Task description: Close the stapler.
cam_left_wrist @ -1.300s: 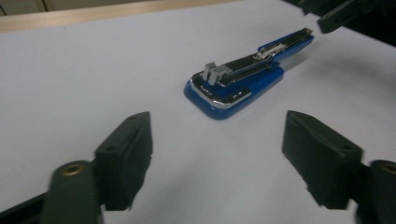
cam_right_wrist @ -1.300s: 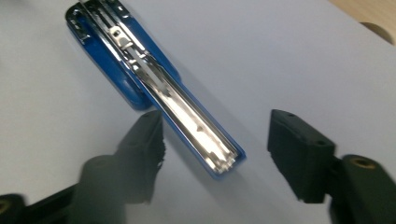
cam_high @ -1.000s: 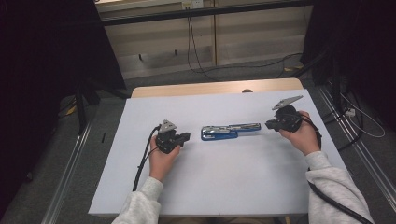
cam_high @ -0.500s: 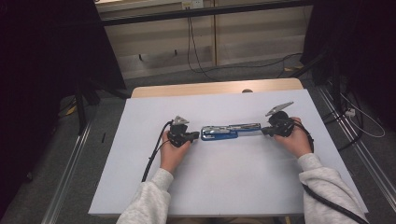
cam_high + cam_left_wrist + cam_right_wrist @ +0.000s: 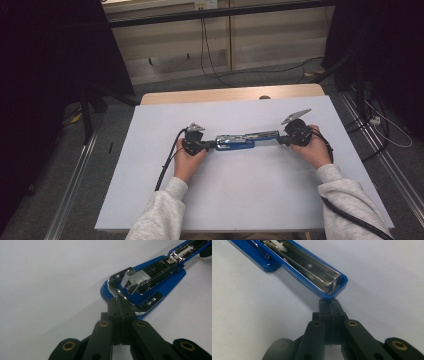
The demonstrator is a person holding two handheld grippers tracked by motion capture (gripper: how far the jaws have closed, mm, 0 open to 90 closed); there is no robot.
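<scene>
A blue stapler (image 5: 245, 140), folded open flat with its chrome staple channel up, lies across the middle of the white table top (image 5: 240, 200). My left gripper (image 5: 212, 145) is at its left end. In the left gripper view the jaws are shut, with my left gripper (image 5: 120, 302) touching the chrome rim of the stapler (image 5: 150, 282). My right gripper (image 5: 280, 141) is at the stapler's right end. In the right gripper view my right gripper (image 5: 330, 304) is shut too, its tips against the blue tip of the stapler (image 5: 299, 267). Nothing shows between either pair of jaws.
A wooden table edge (image 5: 225, 95) shows behind the white sheet. Cables (image 5: 210, 55) run over the floor beyond it. Metal rails (image 5: 75, 200) flank the table on both sides, and dark curtains (image 5: 50, 60) hang at the left and right.
Both hands have moved inward along the table, bringing each gripper's shut tips from a short distance away up against the stapler's two ends. The stapler has stayed in place.
</scene>
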